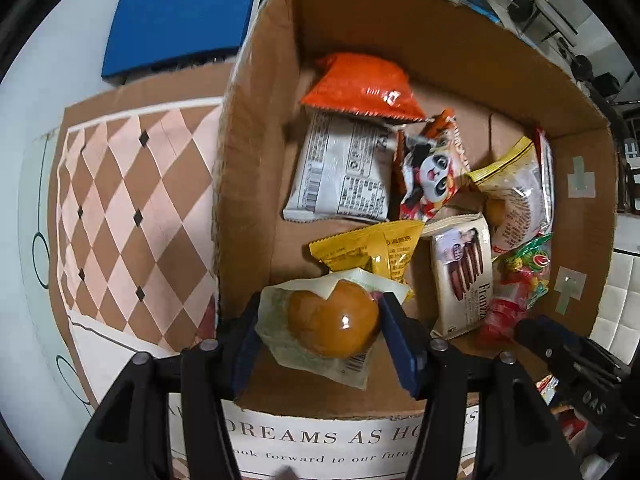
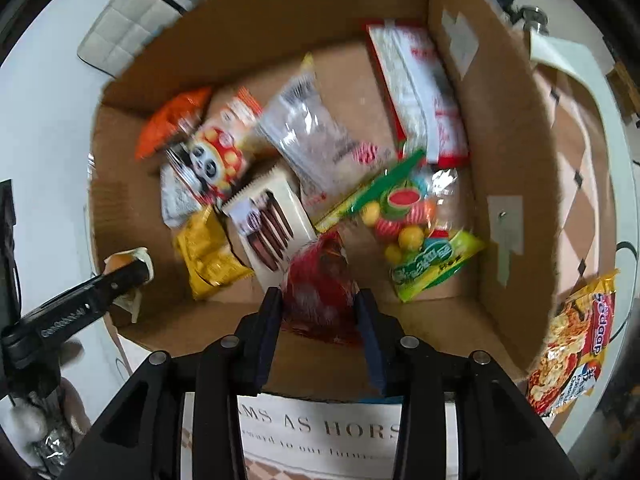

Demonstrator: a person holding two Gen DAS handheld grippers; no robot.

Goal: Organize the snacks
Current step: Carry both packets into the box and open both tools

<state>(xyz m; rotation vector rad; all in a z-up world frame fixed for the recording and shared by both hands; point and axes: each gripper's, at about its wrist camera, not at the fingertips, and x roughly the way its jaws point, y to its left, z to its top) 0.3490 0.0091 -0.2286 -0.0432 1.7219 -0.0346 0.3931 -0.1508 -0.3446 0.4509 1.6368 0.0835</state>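
A cardboard box (image 1: 256,120) holds several snack packs. My left gripper (image 1: 320,320) is shut on a wrapped golden bun (image 1: 332,320) and holds it over the box's near left corner. My right gripper (image 2: 320,312) is shut on a red snack packet (image 2: 320,300) over the box's near edge. In the box lie an orange bag (image 1: 360,84), a white pack (image 1: 344,172), a panda packet (image 1: 432,164), a yellow packet (image 1: 372,252), a wafer pack (image 1: 464,272) and a fruit candy bag (image 2: 416,220). The left gripper also shows in the right wrist view (image 2: 132,272).
The box (image 2: 520,160) stands on a checkered brown and pink mat (image 1: 132,200) on a white table. A noodle packet (image 2: 572,344) lies outside the box's right wall. A blue pad (image 1: 180,20) lies beyond the mat. A red and white box (image 2: 416,88) leans inside the far right corner.
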